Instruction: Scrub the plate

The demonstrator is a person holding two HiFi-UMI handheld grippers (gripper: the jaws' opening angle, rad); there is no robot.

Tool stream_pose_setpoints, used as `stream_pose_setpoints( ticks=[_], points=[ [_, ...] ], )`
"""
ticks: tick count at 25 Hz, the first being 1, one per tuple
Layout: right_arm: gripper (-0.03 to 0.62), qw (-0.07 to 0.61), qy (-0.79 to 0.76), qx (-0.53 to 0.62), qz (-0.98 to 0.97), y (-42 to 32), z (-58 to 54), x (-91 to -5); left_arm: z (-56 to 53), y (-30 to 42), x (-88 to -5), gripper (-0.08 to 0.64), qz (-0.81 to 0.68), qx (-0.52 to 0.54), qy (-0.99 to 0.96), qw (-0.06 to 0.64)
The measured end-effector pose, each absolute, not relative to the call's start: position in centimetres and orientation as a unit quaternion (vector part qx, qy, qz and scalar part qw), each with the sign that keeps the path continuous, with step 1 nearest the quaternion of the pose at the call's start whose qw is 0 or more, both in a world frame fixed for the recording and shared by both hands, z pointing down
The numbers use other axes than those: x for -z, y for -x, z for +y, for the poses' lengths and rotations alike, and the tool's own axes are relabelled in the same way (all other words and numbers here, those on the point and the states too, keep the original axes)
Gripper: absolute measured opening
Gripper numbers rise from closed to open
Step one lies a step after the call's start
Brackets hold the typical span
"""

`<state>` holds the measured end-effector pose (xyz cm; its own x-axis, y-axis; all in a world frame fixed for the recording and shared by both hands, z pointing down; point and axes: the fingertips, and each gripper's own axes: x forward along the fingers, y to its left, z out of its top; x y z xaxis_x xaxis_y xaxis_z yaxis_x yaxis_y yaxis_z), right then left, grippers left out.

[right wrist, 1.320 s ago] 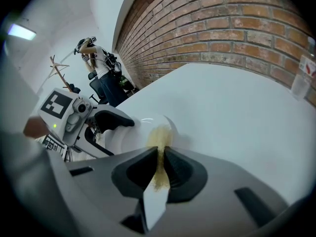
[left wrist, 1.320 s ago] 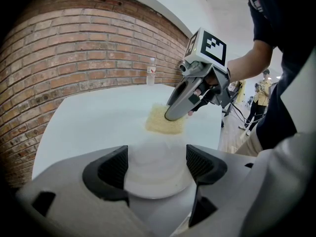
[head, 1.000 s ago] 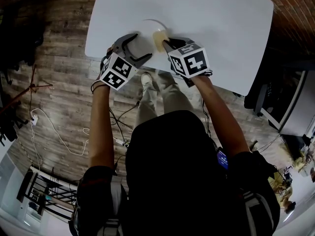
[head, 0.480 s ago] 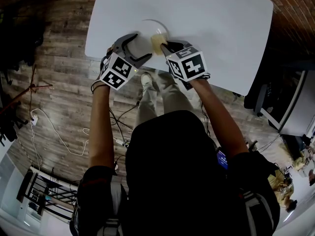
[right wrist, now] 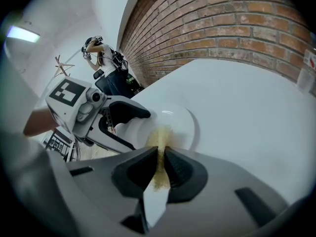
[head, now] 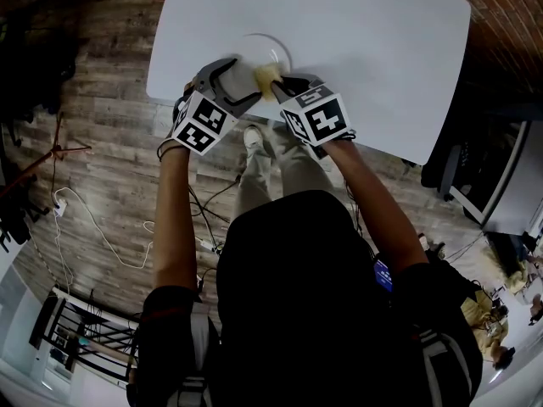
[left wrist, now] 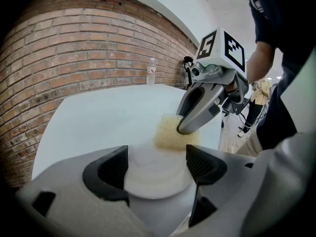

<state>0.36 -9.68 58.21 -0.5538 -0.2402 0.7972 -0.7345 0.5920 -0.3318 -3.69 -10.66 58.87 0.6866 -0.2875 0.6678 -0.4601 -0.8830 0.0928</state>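
1. Plate (head: 254, 44) and sponge (head: 265, 76) meet at the upper middle of the head view, near the front edge of the white table (head: 365, 32). The left gripper (head: 235, 83) comes at the plate from the lower left and the right gripper (head: 278, 83) from the lower right. The sponge lies on the right-hand part of the plate, so the right gripper is the nearer one to the scrubbing spot.

2. Left gripper view: its jaws stand wide apart with the plate (left wrist: 155, 172) between them at the bottom centre. Each pad seems to press the rim, so I judge it a steadying hold. The sponge (left wrist: 167, 135) sits just beyond, toward the frame's centre, with the right gripper (left wrist: 186, 127) bearing down on it from the upper right. A bottle (left wrist: 151, 73) stands well back by the brick wall.

3. Right gripper view: its jaws are squeezed onto the sponge (right wrist: 159, 154), which runs lengthwise straight ahead out of the fingers onto the plate (right wrist: 180, 120). The left gripper (right wrist: 137, 130) brackets the plate's left side. The plate is white, glossy, small and round, and shows no obvious dirt. The sponge is pale yellow and coarse.
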Motion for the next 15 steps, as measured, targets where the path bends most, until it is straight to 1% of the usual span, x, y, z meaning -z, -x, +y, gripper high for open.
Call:
stream_pose_setpoints(
  ticks=[15],
  points=[
    [0.044, 0.382, -0.292, -0.339, -0.809, -0.18, -9.78, -58.58, -10.41, 3.91, -59.79, 0.367, -0.208, -0.345, -0.903, 0.148]
  ],
)
